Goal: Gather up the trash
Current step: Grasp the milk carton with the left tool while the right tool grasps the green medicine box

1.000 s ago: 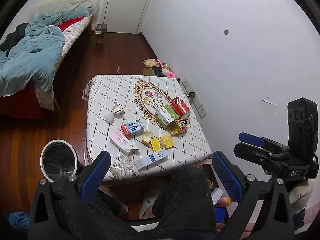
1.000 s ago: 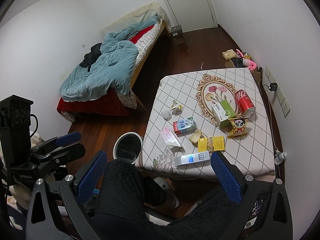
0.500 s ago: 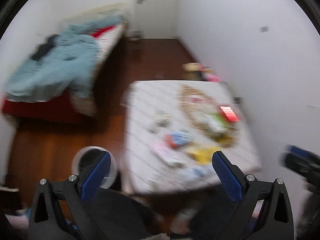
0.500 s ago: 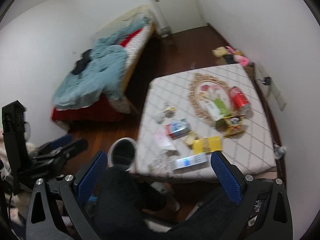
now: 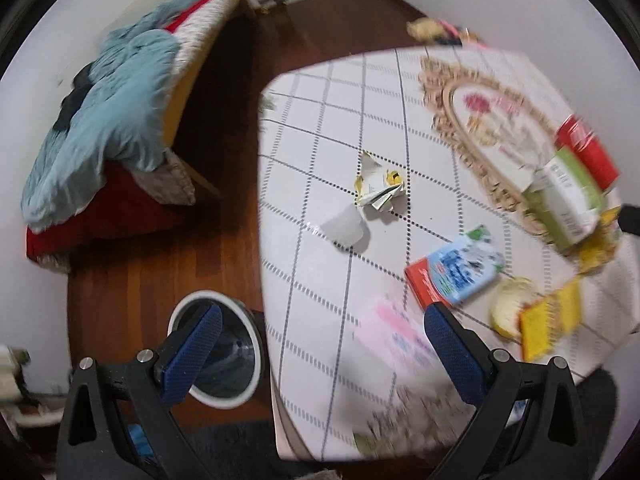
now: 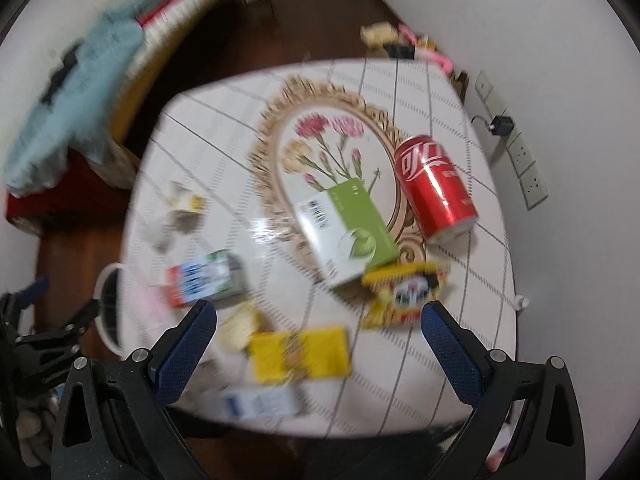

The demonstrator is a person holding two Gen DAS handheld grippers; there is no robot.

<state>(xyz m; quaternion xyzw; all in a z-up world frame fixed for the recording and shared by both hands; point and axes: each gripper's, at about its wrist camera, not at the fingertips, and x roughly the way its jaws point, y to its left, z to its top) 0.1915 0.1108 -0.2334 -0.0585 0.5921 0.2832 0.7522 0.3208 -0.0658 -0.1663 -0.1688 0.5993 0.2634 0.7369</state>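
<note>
Both jaws gape wide, empty: left gripper, right gripper. Table holds the trash; bin sits on the floor beside it. Red can, green box, milk carton, crumpled wrapper. Risk: can lies on its side and could roll off if nudged.

Motion blur smears the pink packet, perhaps tissues.

I can read white Chinese Coca-Cola script on the red can. A barcode sits on the green-and-white box, its digits too blurred. The blue-and-red carton's print is illegible.
</note>
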